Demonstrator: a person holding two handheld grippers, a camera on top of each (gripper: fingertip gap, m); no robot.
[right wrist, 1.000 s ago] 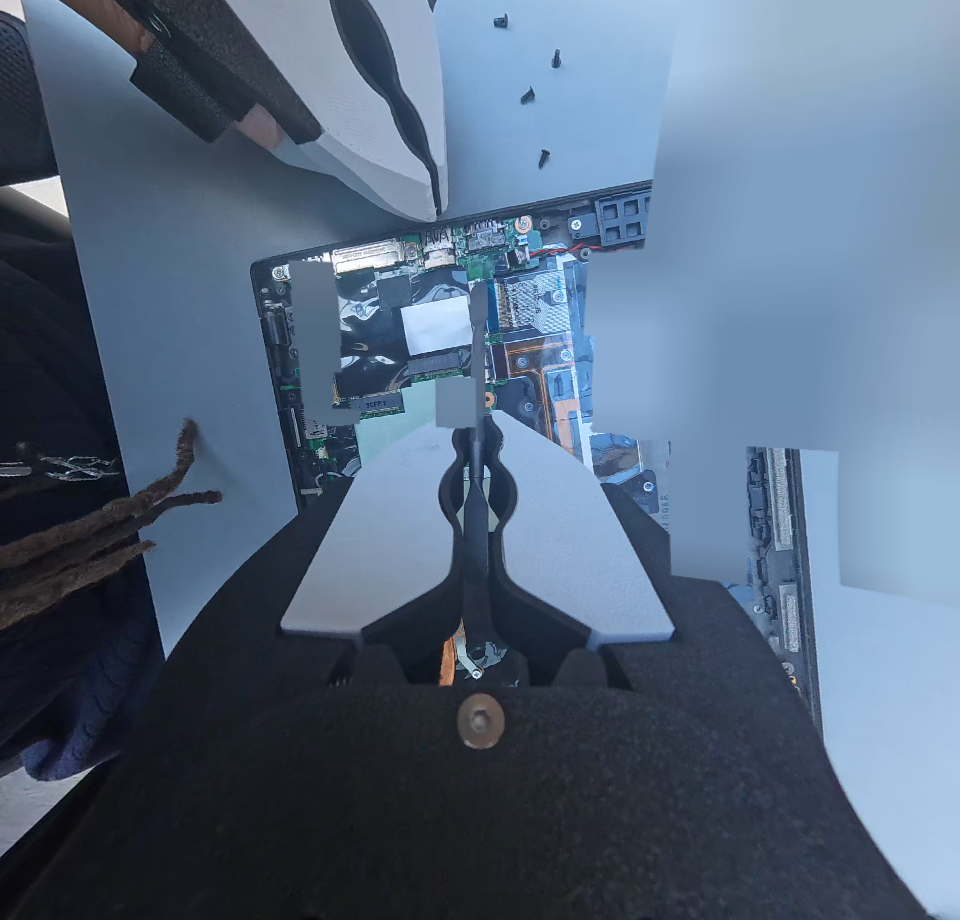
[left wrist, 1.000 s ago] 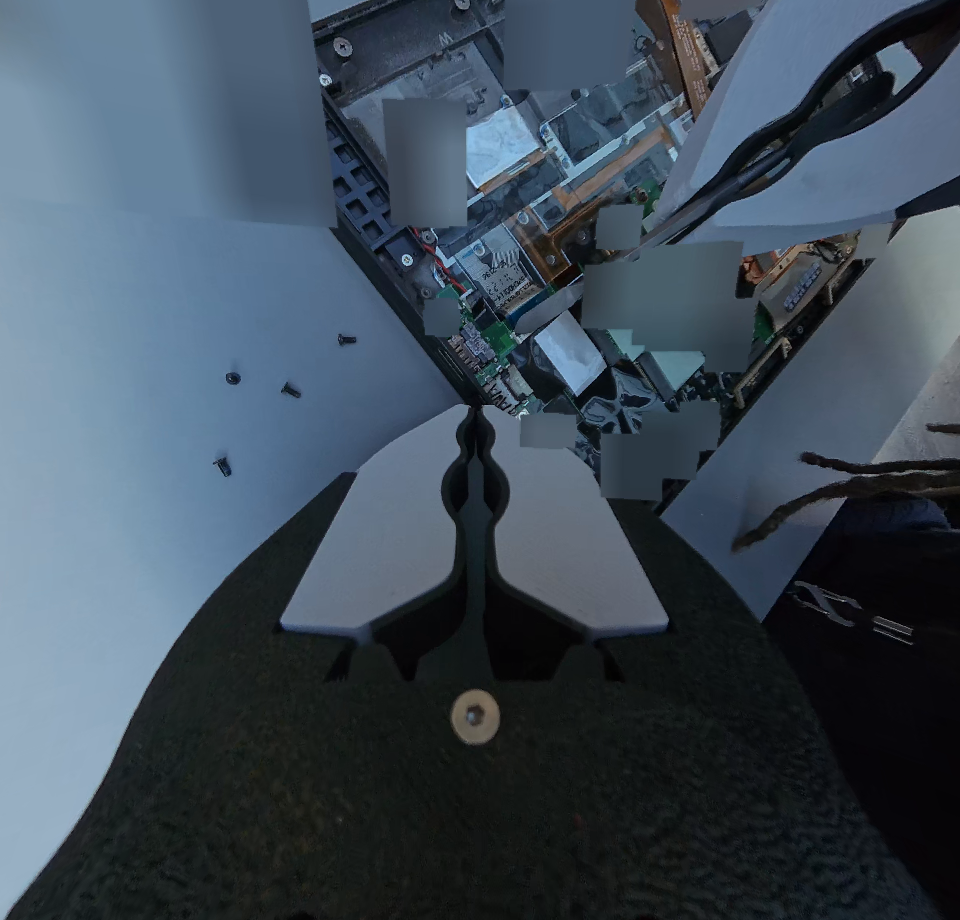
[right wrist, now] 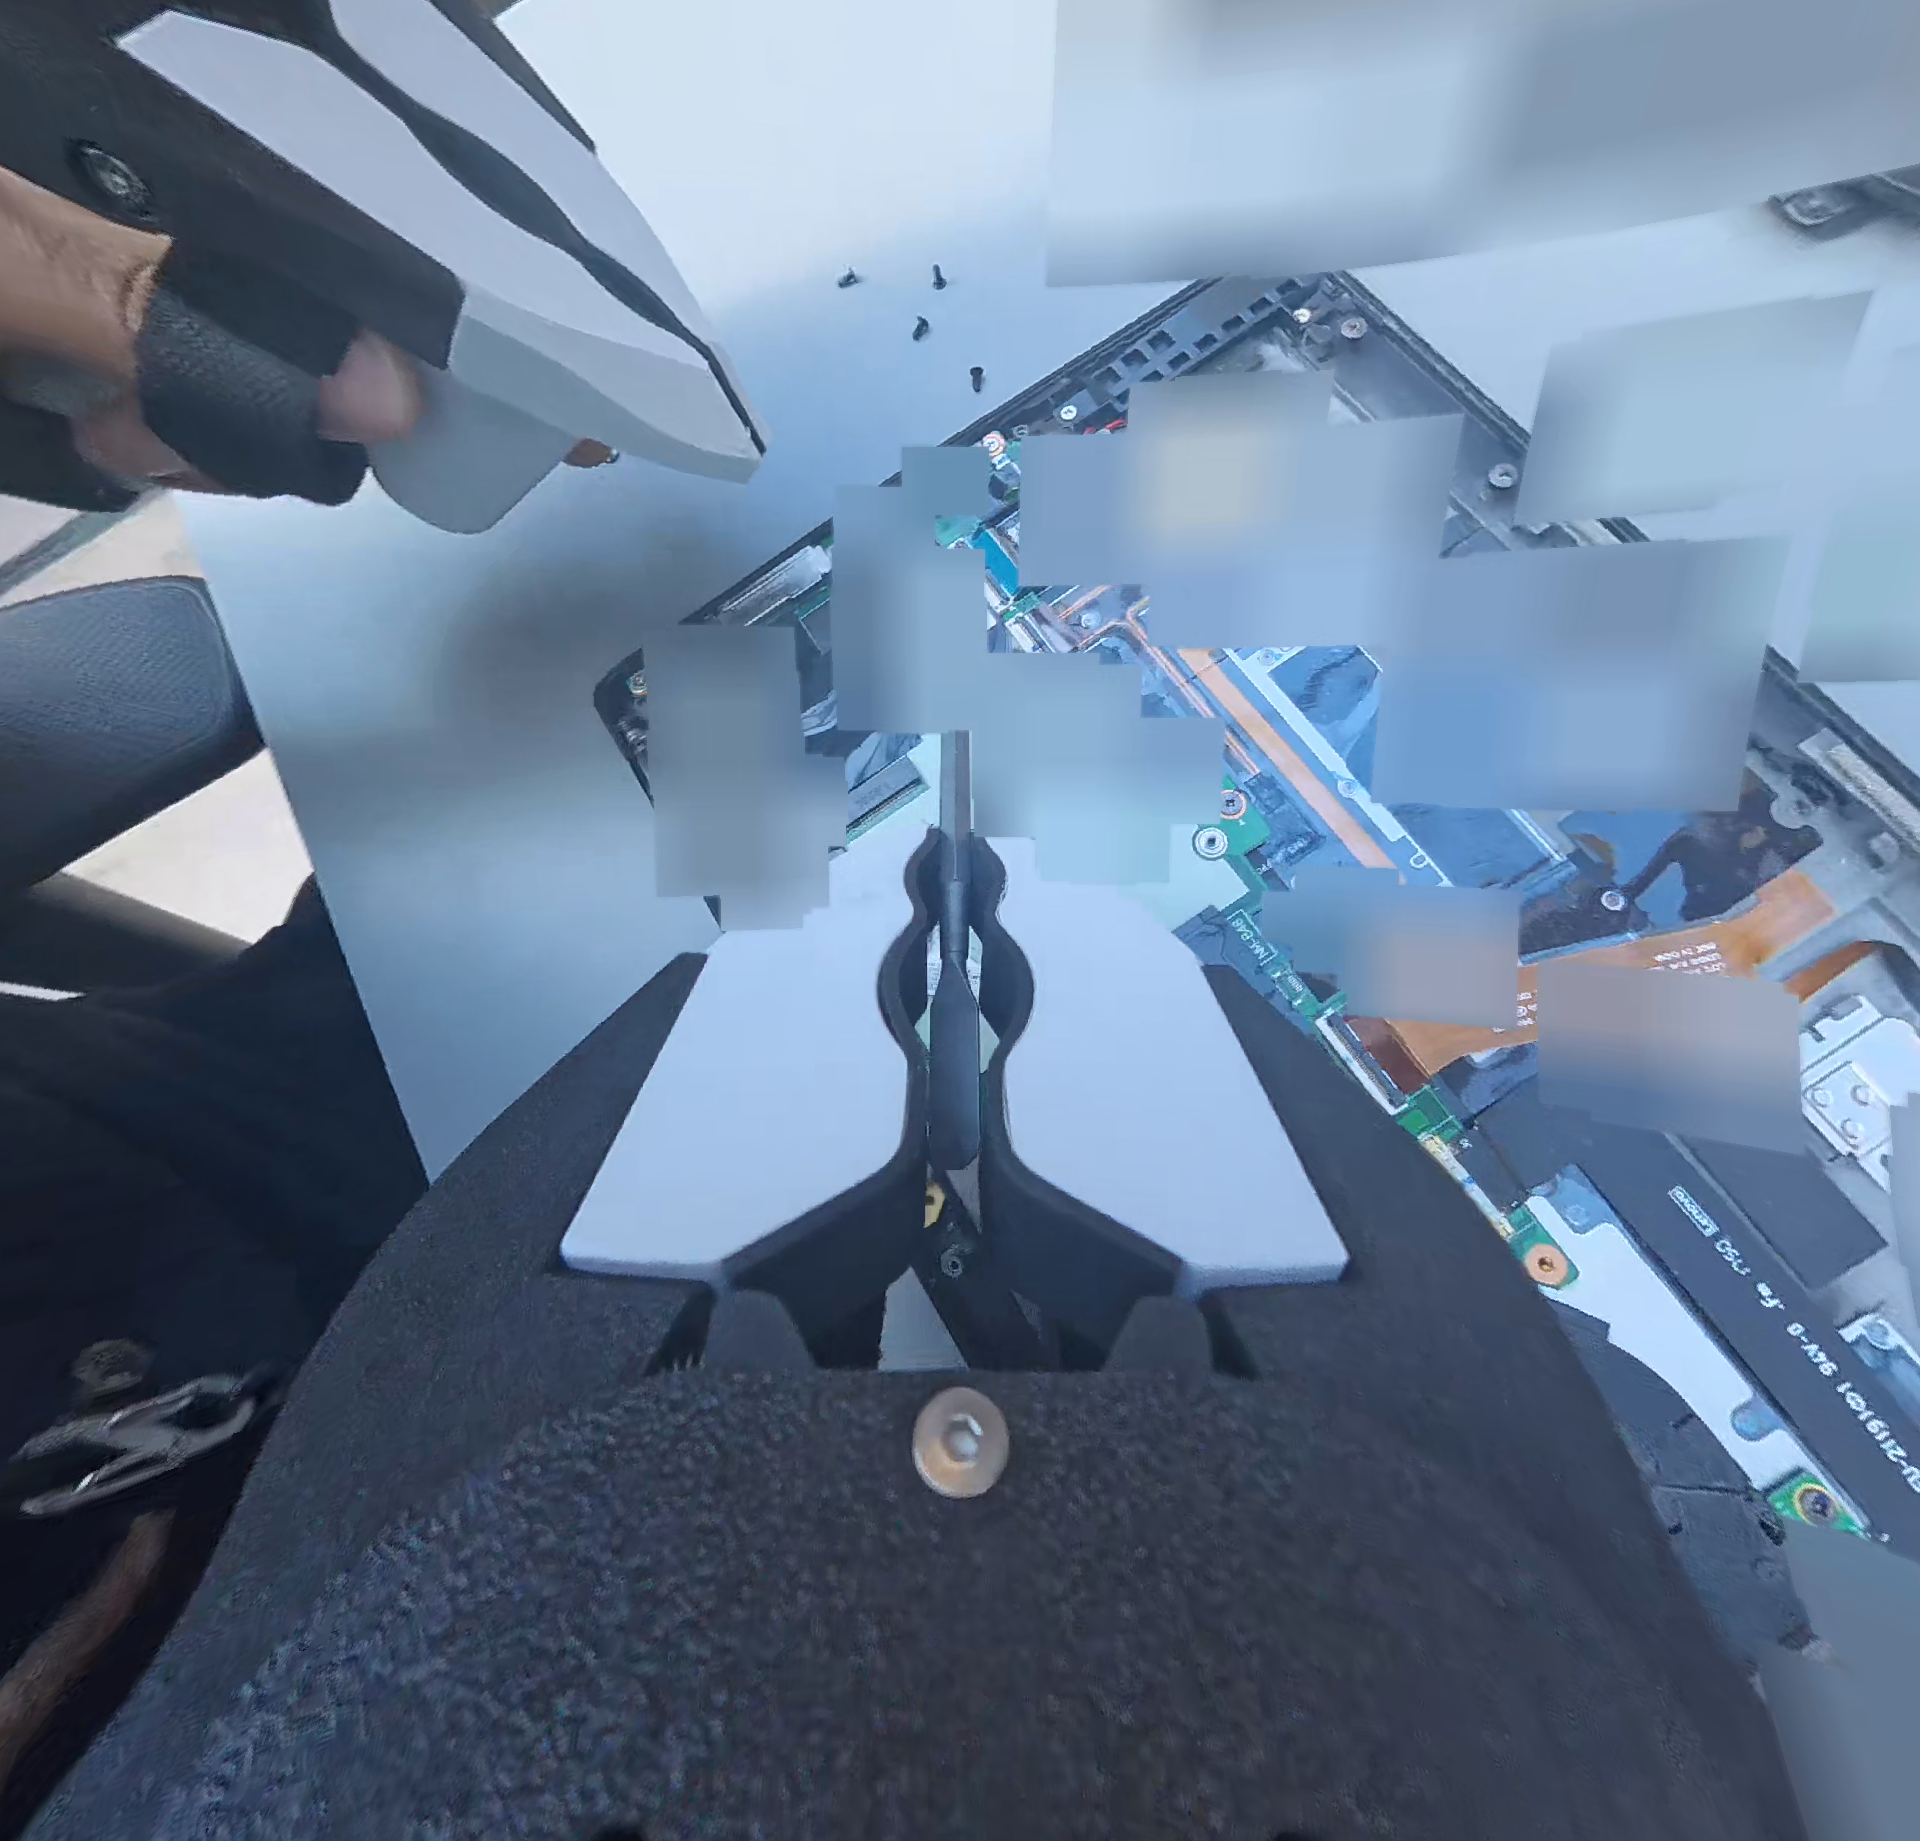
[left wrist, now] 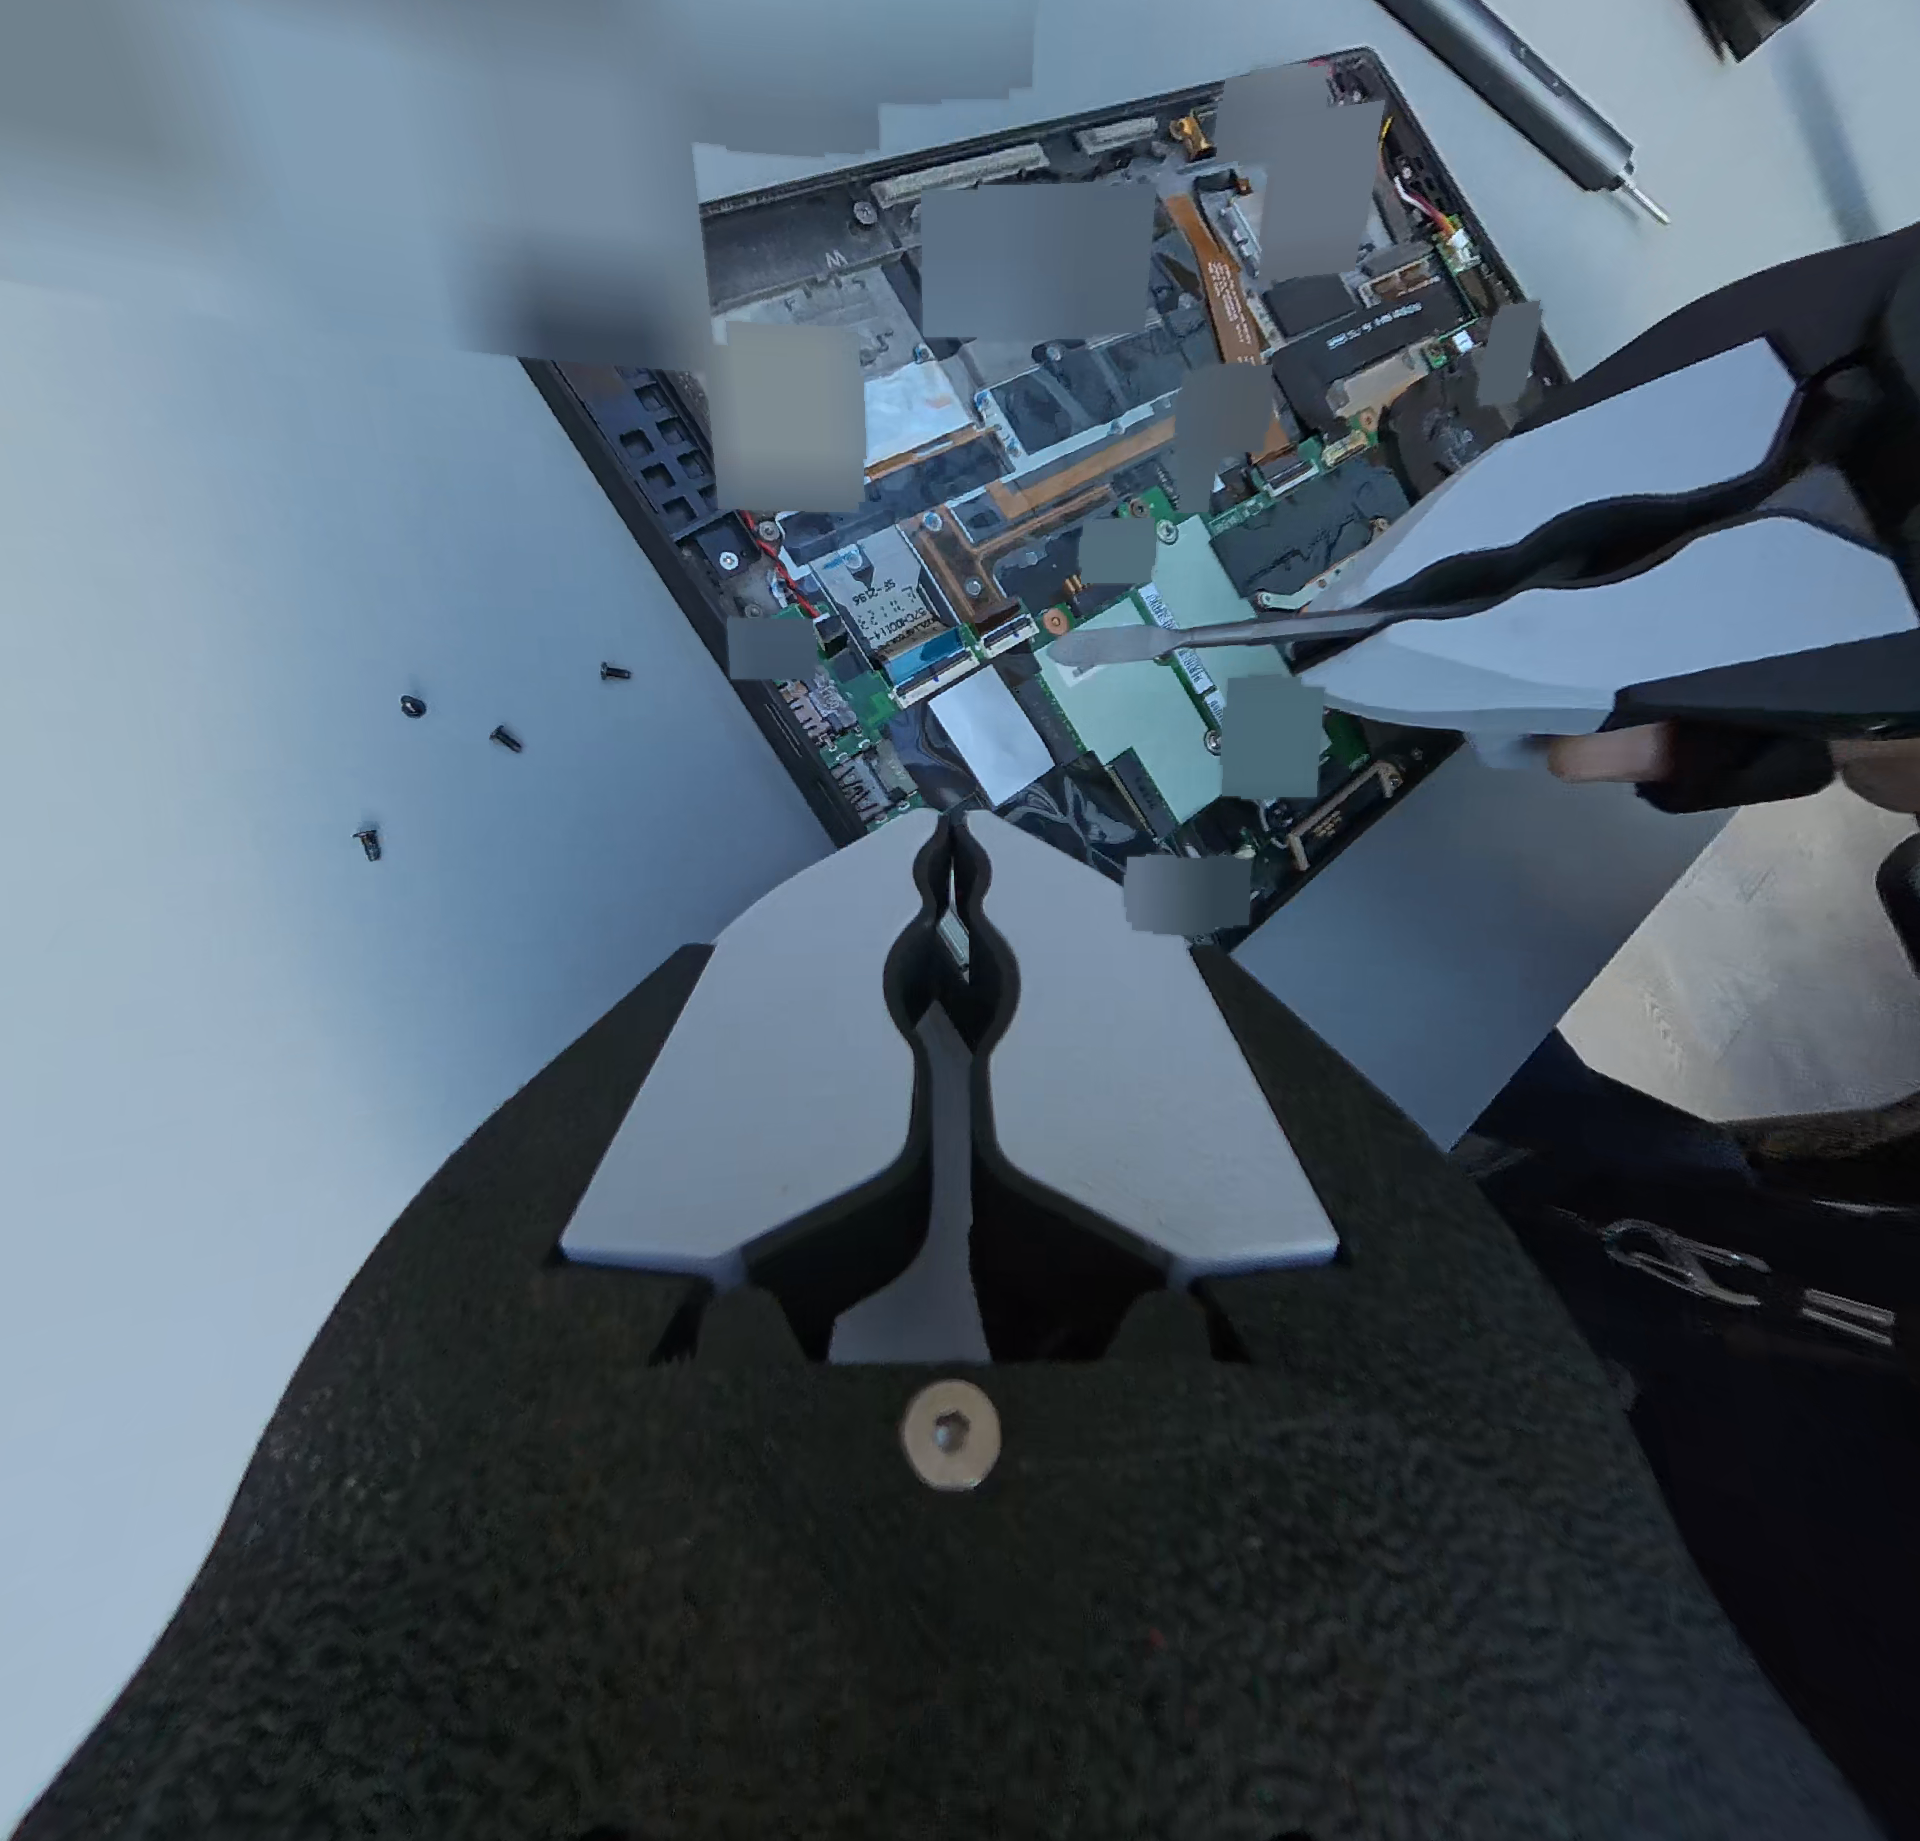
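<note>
- Far left on the white desk (left wrist: 260, 960), four loose black screws (left wrist: 505, 739) lie well apart from the opened laptop (left wrist: 1039, 503).
- Your left tool (left wrist: 951, 835) is closed on nothing, its tips hovering just over the laptop's near edge.
- At centre, the pale green board cover (left wrist: 1164, 711) sits among the exposed boards.
- On the right, your right tool (right wrist: 958, 846) is clamped on a thin metal spudger (left wrist: 1174, 636), whose flat tip rests on or just above that cover; contact cannot be told.
- Top right, a grey screwdriver (left wrist: 1496, 66) lies on the desk, beyond the laptop.
</note>
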